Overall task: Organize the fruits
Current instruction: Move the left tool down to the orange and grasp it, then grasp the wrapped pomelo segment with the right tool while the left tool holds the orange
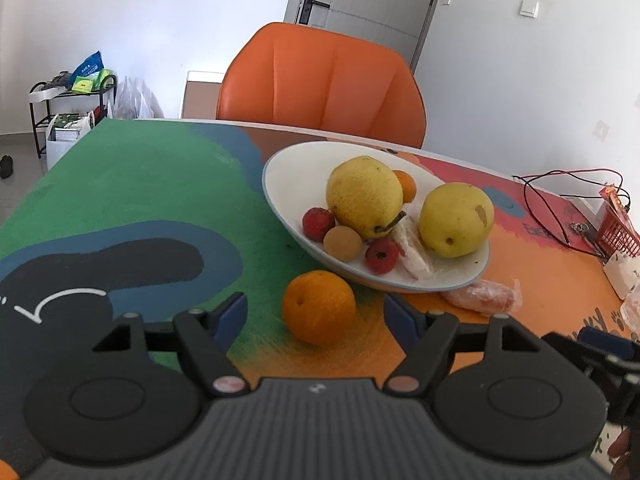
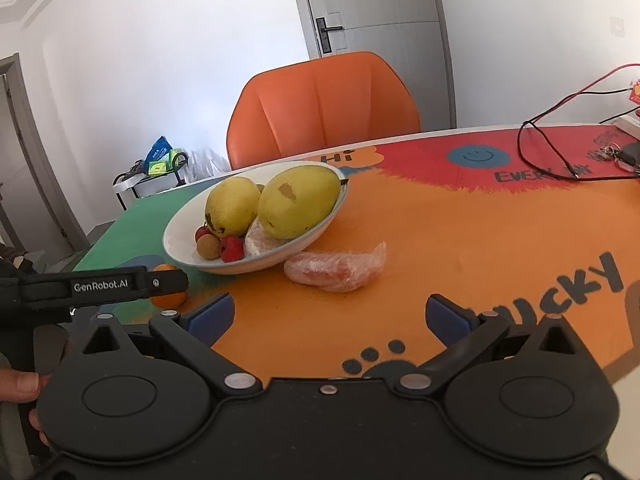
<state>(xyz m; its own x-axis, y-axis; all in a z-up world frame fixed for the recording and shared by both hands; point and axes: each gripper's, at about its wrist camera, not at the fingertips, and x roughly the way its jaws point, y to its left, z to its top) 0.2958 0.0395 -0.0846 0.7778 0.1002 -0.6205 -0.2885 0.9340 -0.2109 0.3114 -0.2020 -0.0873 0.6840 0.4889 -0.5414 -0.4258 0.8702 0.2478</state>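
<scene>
Two pears [image 1: 364, 196] [image 1: 456, 220] in bowl [image 1: 288, 172], small fruits in front. Orange [image 1: 319, 306] before bowl on table [image 1: 140, 184]. Wrapped piece [image 2: 336, 266] beside bowl; chair [image 1: 320, 84] behind.

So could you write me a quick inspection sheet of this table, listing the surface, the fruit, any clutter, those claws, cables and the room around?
Surface: table under a colourful printed mat, green, orange and red.
Job's things: white bowl holding two pears, small red fruits, a round tan fruit and plastic-wrapped pieces; a loose orange and a plastic-wrapped orange piece lie on the mat beside the bowl.
Clutter: small red basket and keys at the far edge.
Claws: left claw open, aimed at the loose orange; right claw open, holding nothing.
Cables: red and black wires trailing across the red area.
Surroundings: orange chair, grey door, black rack with bags.
</scene>
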